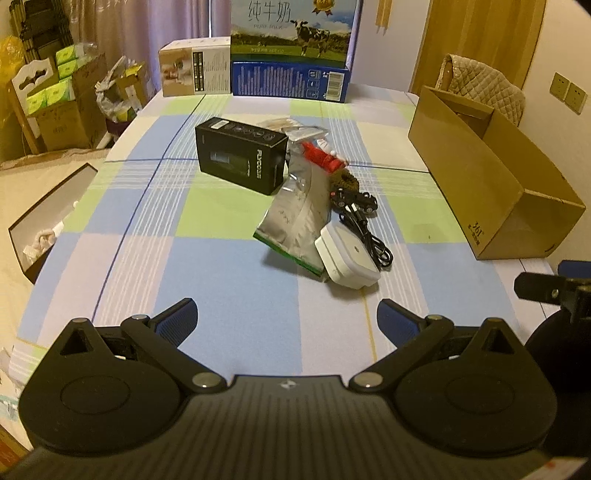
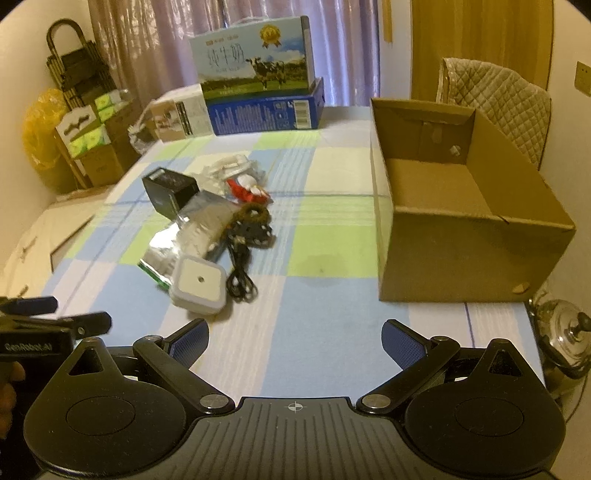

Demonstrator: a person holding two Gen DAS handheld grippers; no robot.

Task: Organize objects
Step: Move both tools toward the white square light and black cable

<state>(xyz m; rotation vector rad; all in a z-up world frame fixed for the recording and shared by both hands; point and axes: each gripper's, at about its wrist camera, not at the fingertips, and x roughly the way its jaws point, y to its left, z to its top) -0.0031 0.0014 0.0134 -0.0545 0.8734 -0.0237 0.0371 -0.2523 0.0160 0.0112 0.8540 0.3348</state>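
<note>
Checked blue, green and white cloth covers the bench (image 1: 147, 229) in the left wrist view. At 12 o'clock stands a blue milk carton (image 1: 295, 29) printed "PURE MILK" with a cow. Near the middle a black rectangular box (image 1: 242, 155) reads "FLYCO"; just beside it at 3 o'clock lie a silver foil pouch (image 1: 299, 218), a white square plug-in device (image 1: 349, 258) and a black coiled cable (image 1: 369, 236). An open brown cardboard box (image 1: 491, 192) marked "361°" sits at 2 o'clock. The left tool (image 1: 286, 314) is spread wide, empty.

From the right wrist, the right tool (image 2: 295, 334) is likewise released, holding nothing. The clutter sits at 11 o'clock, the cardboard box at 1 o'clock. "GenRobot.AI" shows on the other handle at 9 o'clock.
</note>
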